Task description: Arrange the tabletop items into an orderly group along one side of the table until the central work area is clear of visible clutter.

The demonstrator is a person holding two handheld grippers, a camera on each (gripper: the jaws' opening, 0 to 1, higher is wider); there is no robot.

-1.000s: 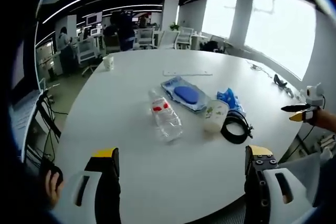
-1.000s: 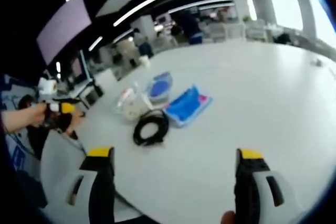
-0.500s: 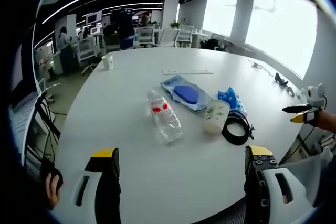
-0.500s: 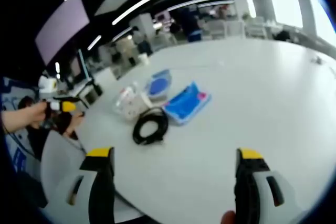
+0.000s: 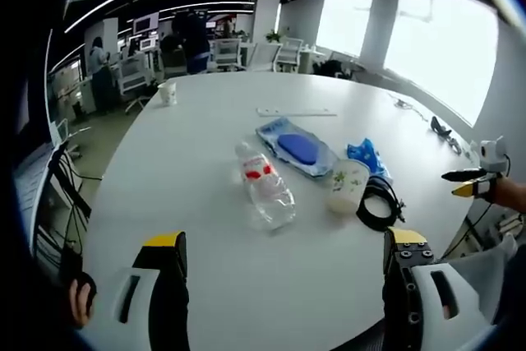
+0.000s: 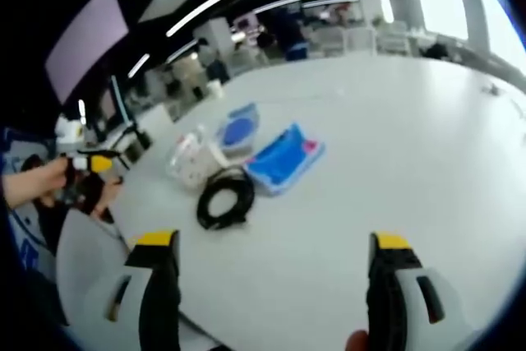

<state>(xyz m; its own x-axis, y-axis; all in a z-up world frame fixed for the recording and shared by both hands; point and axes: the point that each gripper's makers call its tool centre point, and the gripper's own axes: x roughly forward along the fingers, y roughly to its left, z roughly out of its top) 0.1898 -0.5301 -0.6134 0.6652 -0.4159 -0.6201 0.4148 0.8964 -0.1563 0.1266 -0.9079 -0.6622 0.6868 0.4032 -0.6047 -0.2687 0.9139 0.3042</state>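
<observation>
The left hand-held gripper point(image 5: 283, 265) hangs released over the near edge of the round white bench point(image 5: 205, 145), its jaws spread wide and holding nothing. Beyond it, a clear plastic bottle point(image 5: 265, 186) with a red label lies on its side on the bench. Just right of the bottle stands a white cup point(image 5: 348, 187), and a black coiled cable point(image 5: 379, 203) lies touching the cup on its far right. Behind the cup sit a flat pack with a blue oval point(image 5: 296, 146) and a crumpled blue bag point(image 5: 366, 156). Far behind the bottle, a white strip point(image 5: 296, 111) and a small cup point(image 5: 167, 93) rest well apart from the group. The right hand-held gripper point(image 6: 271, 265) is likewise released, empty, above the bench edge.
</observation>
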